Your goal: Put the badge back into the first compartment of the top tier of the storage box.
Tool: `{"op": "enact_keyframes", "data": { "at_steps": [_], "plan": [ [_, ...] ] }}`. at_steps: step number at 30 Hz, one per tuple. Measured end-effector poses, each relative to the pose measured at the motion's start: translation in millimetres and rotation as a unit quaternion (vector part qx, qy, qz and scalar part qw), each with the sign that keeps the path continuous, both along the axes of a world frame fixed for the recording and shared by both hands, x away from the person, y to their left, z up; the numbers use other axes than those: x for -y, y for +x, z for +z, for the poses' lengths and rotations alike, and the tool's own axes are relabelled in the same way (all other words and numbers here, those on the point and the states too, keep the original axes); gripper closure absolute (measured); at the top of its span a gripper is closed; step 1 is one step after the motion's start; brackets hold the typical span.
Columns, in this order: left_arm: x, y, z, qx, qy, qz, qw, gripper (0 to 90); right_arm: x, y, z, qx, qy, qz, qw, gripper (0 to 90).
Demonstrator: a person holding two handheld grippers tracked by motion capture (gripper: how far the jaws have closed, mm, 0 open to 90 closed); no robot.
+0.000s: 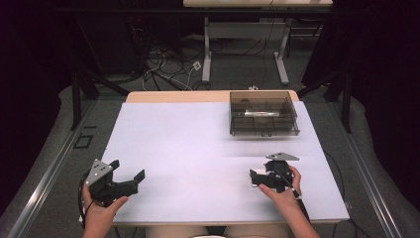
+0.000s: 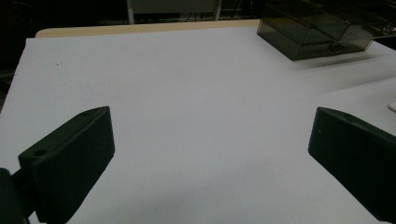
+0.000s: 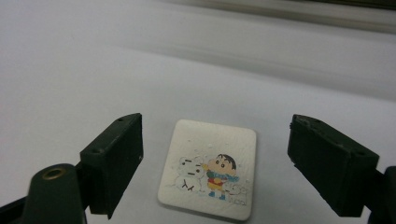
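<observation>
while the right tongs [image 3: 215,163] stand with their black jaws apart and touching nothing, a small white square tile with rounded corners and a cartoon print of a child and a snowman [image 3: 208,169] lies flat on the white table [image 3: 93,74] between them, clear of both pads. the person's right hand [image 1: 283,191] holds these tongs near the table's front right. the left tongs [image 1: 130,173] gape wide and empty at the front left. a smoky transparent plastic box [image 1: 263,114] sits at the far right of the table, well apart.
</observation>
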State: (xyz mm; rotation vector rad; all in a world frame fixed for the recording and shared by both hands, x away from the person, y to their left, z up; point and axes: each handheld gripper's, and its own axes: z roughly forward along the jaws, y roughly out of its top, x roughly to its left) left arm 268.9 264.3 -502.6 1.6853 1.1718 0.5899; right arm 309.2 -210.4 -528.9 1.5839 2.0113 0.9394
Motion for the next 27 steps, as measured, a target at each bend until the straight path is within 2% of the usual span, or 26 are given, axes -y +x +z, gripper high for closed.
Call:
{"op": "enact_keyframes", "data": {
  "at_steps": [6,17,27],
  "plan": [
    [0.2,0.4,-0.4,-0.003,0.001,-0.002,1.0000,0.5,-0.8,3.0,-8.6,-0.019,-0.001,-0.004,0.9998,19.2],
    [0.0,1.2,-1.0,-0.004,0.006,-0.006,1.0000,0.5,-1.3,6.2,-15.7,-0.039,0.000,-0.012,0.9992,20.3],
    [0.0,1.8,-1.5,-0.007,0.006,-0.008,0.9999,0.5,-3.5,9.4,-22.8,-0.056,-0.010,-0.015,0.9983,20.3]
  ]
}}
